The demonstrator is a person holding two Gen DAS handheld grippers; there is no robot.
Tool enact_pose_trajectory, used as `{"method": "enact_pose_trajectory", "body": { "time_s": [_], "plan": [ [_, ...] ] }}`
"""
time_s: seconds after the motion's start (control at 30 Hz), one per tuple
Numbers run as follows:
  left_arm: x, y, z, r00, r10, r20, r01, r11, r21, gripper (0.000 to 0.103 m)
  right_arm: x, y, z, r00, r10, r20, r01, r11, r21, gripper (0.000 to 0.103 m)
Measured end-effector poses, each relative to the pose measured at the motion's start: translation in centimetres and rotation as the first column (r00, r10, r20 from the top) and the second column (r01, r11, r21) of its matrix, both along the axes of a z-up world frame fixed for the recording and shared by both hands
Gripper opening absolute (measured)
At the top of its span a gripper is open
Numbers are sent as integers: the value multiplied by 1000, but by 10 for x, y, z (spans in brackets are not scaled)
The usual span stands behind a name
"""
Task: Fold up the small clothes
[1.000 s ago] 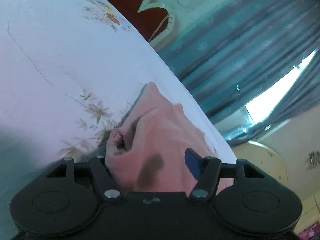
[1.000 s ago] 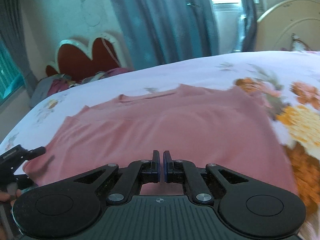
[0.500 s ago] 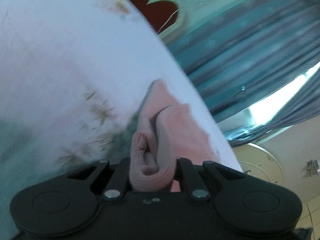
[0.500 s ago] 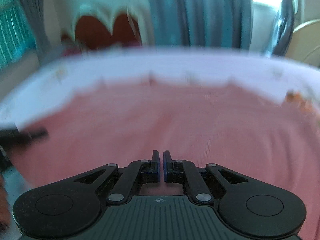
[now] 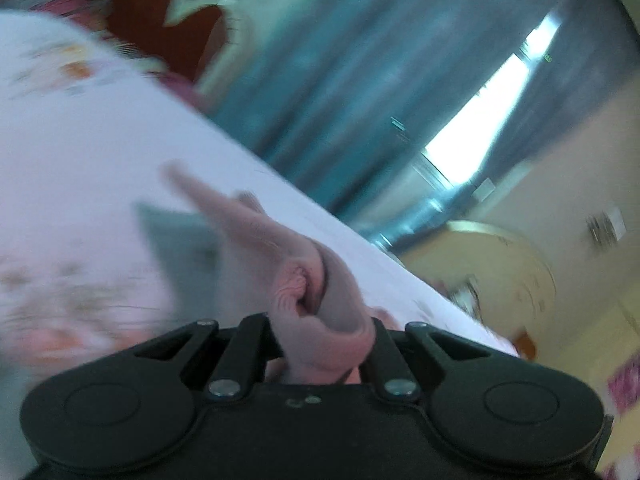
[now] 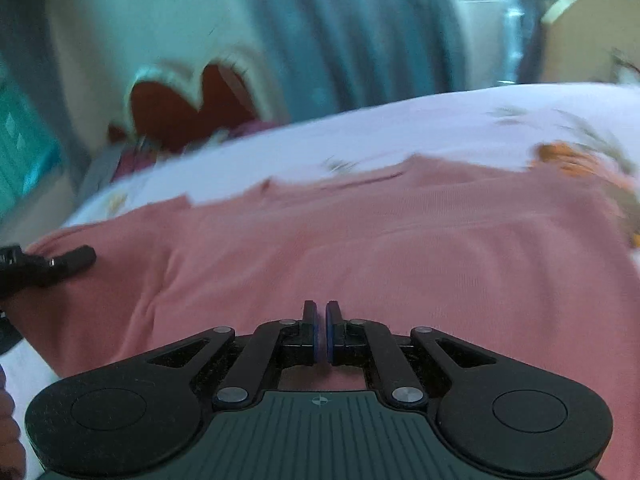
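Note:
A pink knit garment [image 6: 400, 248] lies spread on the floral bed sheet [image 6: 440, 120]. My left gripper [image 5: 320, 328] is shut on a bunched ribbed edge of the pink garment [image 5: 256, 232] and holds it lifted, so the cloth trails down to the sheet [image 5: 80, 160]. The right wrist view shows that left gripper [image 6: 60, 264] at the garment's left edge. My right gripper [image 6: 320, 332] hovers over the garment's near part, shut, its blue pads nearly touching with nothing seen between them.
A red heart-shaped headboard [image 6: 180, 108] stands behind the bed, with blue-grey curtains [image 6: 360, 20] and a bright window beyond. A cream rounded board [image 5: 500, 272] rises past the bed's far side. Part of a hand [image 6: 8, 420] shows at the lower left.
The left gripper closed on the garment's ribbed edge and raised it off the sheet while rolling. The right gripper stayed shut and shifted a little over the garment.

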State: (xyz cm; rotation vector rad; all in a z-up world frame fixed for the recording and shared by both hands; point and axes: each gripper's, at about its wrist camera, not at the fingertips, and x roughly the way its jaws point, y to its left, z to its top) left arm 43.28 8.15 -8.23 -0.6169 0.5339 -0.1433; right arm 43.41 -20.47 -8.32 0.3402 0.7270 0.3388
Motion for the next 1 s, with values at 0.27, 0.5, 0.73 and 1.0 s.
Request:
{"method": "enact_pose_trajectory", "body": {
  "time_s": [0.27, 0.5, 0.73, 1.0],
  "plan": [
    [31, -185, 20, 946, -324, -18, 323, 935, 149, 8, -40, -167, 24, 957, -289, 9, 287, 952, 106, 4],
    [34, -285, -35, 816, -515, -262, 560, 817, 137, 31, -66, -244, 24, 948, -320, -4, 316, 936, 155, 80],
    [30, -200, -12, 935, -305, -180, 345, 900, 267, 25, -48, -232, 18, 990, -136, -21, 137, 960, 243, 45],
    [49, -173, -42, 918, -286, -275, 354, 904, 240, 24, -1, -187, -11, 993, 18, -118, 6, 981, 196, 45]
  ]
}}
